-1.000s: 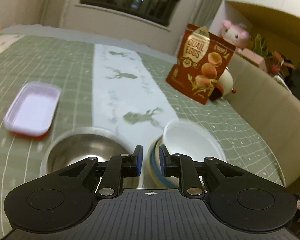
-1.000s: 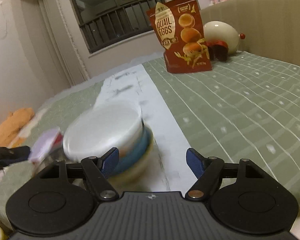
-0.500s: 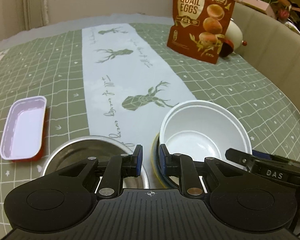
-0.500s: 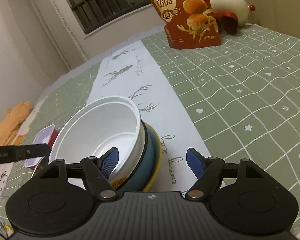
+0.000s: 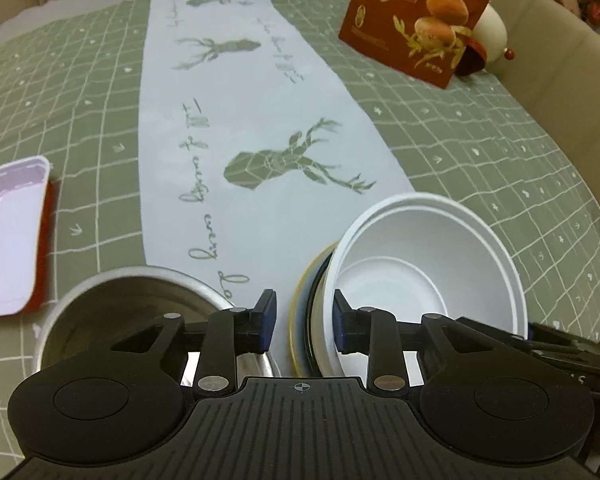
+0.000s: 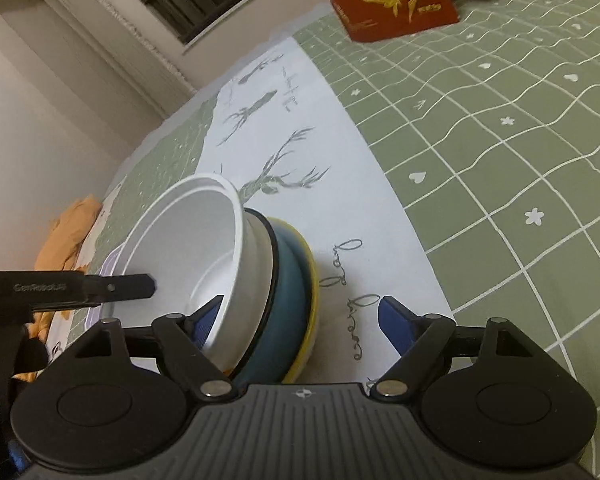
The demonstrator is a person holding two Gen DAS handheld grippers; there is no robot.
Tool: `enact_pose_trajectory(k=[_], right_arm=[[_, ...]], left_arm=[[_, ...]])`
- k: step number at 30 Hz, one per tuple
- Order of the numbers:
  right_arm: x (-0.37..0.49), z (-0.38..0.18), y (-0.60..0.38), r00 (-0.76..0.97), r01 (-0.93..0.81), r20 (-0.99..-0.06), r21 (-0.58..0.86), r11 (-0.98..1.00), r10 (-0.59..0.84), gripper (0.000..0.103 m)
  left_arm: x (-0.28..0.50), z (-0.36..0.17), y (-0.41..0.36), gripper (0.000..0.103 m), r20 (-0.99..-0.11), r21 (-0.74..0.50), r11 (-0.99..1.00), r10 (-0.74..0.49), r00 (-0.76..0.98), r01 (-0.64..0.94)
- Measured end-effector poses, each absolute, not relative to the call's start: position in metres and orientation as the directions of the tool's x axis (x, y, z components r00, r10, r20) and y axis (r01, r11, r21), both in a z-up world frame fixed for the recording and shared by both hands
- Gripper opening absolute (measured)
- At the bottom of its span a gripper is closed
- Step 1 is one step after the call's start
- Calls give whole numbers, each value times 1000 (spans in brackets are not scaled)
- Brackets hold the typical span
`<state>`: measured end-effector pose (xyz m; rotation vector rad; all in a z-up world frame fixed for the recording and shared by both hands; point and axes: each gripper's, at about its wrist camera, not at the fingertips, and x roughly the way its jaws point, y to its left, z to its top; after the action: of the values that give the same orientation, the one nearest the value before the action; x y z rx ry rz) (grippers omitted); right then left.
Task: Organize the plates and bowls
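We have both grippers' fingers opening, left gripper (image 5: 305,322) and right gripper (image 6: 300,320), astride the light, slippery white bowl (image 5: 428,264), best pinched at its thin rim

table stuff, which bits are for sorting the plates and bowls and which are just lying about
For the job: white bowl, blue bowl and yellow plate under it, steel bowl, pink tray.

Lying about: quail egg bag, white egg-shaped toy, orange cloth.

You face a table under a green checked tablecloth (image 5: 480,128) with a pale deer-print runner (image 5: 236,92) toward twelve o'clock. A dark barred window (image 6: 204,4) sits at eleven o'clock in a beige wall (image 6: 40,128); a beige sofa back (image 5: 548,48) curves at two o'clock.
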<state>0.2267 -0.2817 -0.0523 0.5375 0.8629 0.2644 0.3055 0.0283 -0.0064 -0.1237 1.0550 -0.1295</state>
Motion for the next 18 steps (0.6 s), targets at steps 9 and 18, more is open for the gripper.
enact_pose_trajectory(k=[9, 18], right_arm=[[234, -67, -300, 631, 2, -623, 598, 801, 463, 82], [238, -71, -300, 634, -3, -629, 580, 815, 450, 82]], left_arm=[[328, -15, 20, 53, -913, -114, 992, -123, 389, 46], [336, -28, 1, 48, -945, -67, 992, -96, 313, 102]])
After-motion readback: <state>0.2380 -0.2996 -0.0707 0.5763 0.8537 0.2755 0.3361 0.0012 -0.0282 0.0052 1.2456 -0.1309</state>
